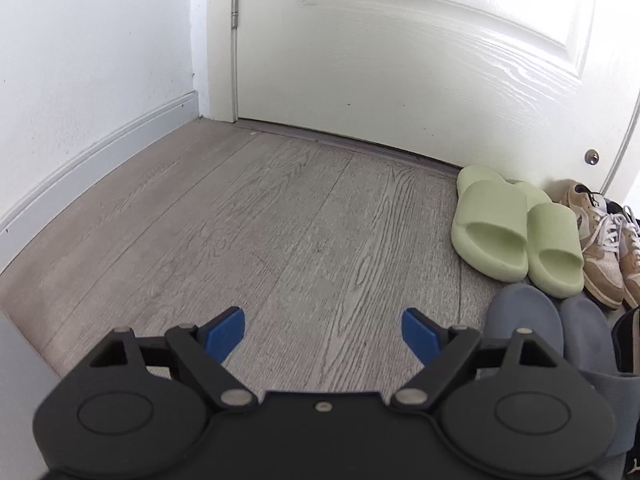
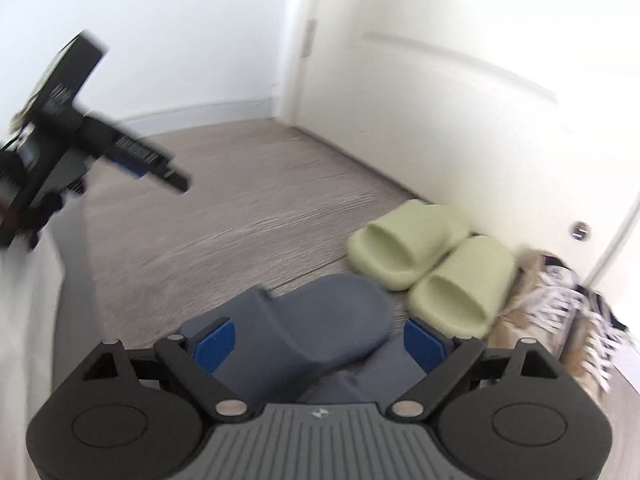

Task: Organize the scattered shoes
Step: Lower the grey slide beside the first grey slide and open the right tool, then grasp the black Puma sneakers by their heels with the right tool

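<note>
The left gripper (image 1: 323,330) is spread wide over bare floor (image 1: 260,216) at the bottom of its view, holding nothing. The right gripper (image 2: 319,344) is also spread, its blue pads either side of a grey slide (image 2: 316,320) at lower centre; contact cannot be told. Green slides (image 1: 516,236) sit side by side against the door (image 1: 400,60) at the right, tan sneakers (image 1: 600,240) just beyond them.
</note>
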### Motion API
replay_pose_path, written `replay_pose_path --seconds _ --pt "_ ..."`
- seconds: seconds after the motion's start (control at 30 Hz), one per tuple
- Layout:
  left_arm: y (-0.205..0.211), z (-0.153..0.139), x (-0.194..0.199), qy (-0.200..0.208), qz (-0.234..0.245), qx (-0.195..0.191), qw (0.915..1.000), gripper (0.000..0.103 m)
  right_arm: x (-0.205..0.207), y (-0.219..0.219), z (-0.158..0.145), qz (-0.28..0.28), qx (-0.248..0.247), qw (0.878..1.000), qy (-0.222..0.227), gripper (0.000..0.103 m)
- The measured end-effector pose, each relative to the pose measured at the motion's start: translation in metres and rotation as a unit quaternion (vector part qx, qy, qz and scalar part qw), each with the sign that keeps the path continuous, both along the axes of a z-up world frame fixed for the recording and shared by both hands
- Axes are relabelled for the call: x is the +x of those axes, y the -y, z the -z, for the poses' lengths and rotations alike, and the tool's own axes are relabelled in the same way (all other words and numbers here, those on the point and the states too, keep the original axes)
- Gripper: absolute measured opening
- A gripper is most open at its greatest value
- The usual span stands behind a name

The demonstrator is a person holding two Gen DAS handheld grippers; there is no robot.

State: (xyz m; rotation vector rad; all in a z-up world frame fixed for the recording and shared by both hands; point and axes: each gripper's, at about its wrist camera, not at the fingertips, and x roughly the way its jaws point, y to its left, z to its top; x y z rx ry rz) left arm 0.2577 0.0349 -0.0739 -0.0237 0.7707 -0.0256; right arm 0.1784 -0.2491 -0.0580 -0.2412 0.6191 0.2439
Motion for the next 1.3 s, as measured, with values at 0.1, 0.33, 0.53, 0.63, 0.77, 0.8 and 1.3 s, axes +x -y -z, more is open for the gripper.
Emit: replay_pose_path --seconds 0.1,0.33,0.53,0.63,0.77,0.8,1.3 --pt "0.012 -0.008 -0.009 0.006 0.020 0.002 0.9998 0.086 -0.009 0.026 -0.017 0.110 0.021 0.993 0.042 0.093" --pt "0.059 -0.070 -0.026 0.016 0.057 -0.043 0.9973 0.086 -0.037 0.069 -0.072 0.263 0.083 0.960 0.039 0.096" --pt "0.104 -0.117 -0.045 0.023 0.127 -0.037 0.9910 0.086 -0.018 0.054 -0.113 0.319 0.119 0.937 -0.077 0.096" --pt "0.108 -0.123 -0.063 0.057 0.159 0.000 0.9855 0.086 -0.021 0.033 -0.131 0.324 0.082 0.941 -0.059 0.097" --pt "0.104 -0.118 -0.065 0.054 0.165 0.000 0.9848 0.086 -0.024 0.019 -0.130 0.349 0.069 0.934 -0.037 0.097" --pt "0.101 -0.115 -0.064 0.047 0.162 -0.011 0.9856 0.086 -0.025 0.017 -0.128 0.357 0.072 0.931 -0.029 0.097" --pt "0.110 -0.095 -0.093 0.059 0.167 -0.101 0.9791 0.086 -0.054 0.020 -0.100 0.387 0.057 0.920 -0.022 0.099"
